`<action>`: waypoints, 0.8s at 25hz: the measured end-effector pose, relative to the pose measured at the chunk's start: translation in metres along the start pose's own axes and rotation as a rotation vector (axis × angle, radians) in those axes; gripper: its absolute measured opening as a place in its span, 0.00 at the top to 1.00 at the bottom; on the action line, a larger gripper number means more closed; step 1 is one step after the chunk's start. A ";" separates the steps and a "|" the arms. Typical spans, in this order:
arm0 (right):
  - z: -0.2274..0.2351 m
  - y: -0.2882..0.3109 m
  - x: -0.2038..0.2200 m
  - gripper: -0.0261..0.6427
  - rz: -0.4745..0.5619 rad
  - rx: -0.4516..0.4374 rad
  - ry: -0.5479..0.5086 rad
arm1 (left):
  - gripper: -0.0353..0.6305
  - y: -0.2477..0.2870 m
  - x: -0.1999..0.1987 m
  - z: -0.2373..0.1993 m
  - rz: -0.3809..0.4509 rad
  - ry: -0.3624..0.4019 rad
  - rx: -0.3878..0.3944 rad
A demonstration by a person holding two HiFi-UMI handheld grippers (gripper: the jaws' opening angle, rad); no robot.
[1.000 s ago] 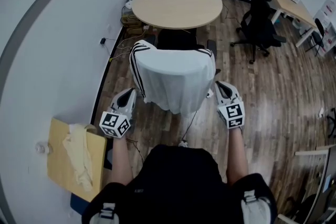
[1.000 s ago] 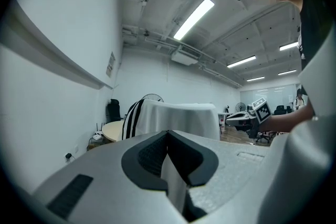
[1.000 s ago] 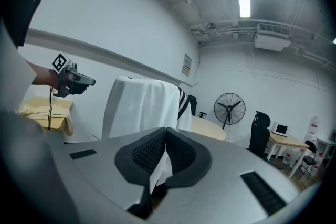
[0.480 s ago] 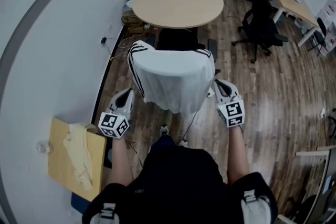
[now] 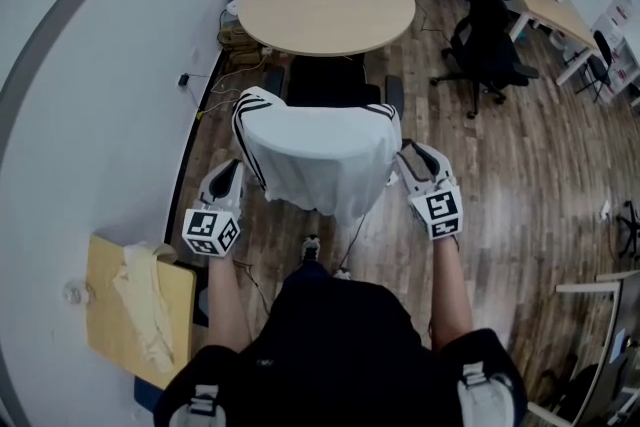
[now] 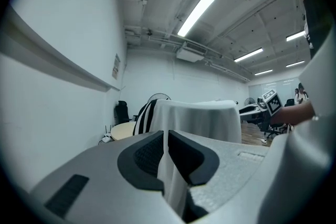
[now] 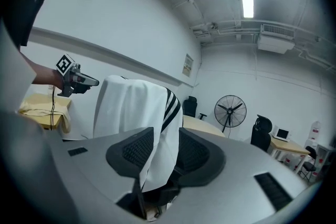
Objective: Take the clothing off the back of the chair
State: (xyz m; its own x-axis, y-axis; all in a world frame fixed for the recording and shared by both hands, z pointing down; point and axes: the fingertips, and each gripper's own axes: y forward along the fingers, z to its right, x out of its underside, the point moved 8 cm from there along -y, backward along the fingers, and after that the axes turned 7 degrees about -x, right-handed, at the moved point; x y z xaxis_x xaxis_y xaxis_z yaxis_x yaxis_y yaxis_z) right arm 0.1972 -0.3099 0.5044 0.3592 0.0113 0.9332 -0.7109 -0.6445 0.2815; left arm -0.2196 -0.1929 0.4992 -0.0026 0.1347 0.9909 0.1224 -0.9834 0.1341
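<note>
1. The clothing (image 5: 320,150), a white top with black stripes on the sleeves, hangs over the back of the chair (image 5: 325,83). Its hem falls toward the person and its shoulders sit on the top edge.
2. I judge it to be light, soft and limp. It will fold and sag when it is lifted, and it will not slip much or be damaged.
3. I think the best places to hold it are the two upper corners, where the cloth bends over the backrest. Then it can rise straight up without catching on the chair.
4. The left gripper (image 5: 230,173) is just beside the striped left edge. Its fingers are all but closed and have only just started to part. White cloth shows through the thin slit, but I cannot tell if any of it lies between them.
5. The right gripper (image 5: 408,158) is at the right edge. Its fingers have just been opening and now stand about half apart. A fold of the white cloth hangs between the pads (image 7: 137,150), and they do not press on it.
6. Beyond the chair stands a round table (image 5: 325,3).
</note>
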 end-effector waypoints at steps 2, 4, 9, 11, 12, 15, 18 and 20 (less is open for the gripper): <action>0.006 0.004 -0.002 0.73 -0.008 0.011 0.009 | 0.91 0.008 -0.002 -0.006 -0.001 0.005 -0.016; 0.009 0.009 -0.002 0.73 -0.015 0.016 0.023 | 0.88 0.013 0.001 -0.013 0.000 0.002 -0.030; 0.015 0.026 -0.003 0.71 -0.005 -0.005 0.020 | 0.84 0.030 0.004 -0.028 -0.012 -0.006 -0.038; 0.016 0.035 -0.004 0.68 -0.006 -0.032 0.020 | 0.81 0.041 0.003 -0.032 -0.022 -0.004 -0.028; 0.017 0.039 -0.005 0.65 -0.010 -0.042 0.023 | 0.78 0.047 0.003 -0.034 -0.031 0.001 -0.021; 0.021 0.050 -0.006 0.60 -0.027 -0.061 0.050 | 0.72 0.063 0.004 -0.037 -0.065 0.026 -0.001; 0.028 0.062 -0.012 0.56 -0.011 -0.101 0.039 | 0.69 0.076 0.004 -0.042 -0.085 0.039 0.014; 0.031 0.068 -0.016 0.56 0.007 -0.126 0.039 | 0.69 0.083 0.004 -0.045 -0.087 0.036 0.023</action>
State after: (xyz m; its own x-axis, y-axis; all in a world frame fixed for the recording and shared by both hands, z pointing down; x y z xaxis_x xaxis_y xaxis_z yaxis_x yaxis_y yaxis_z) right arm 0.1614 -0.3776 0.5016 0.3314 0.0384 0.9427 -0.7845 -0.5439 0.2980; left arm -0.2544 -0.2794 0.5144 -0.0501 0.2142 0.9755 0.1433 -0.9651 0.2192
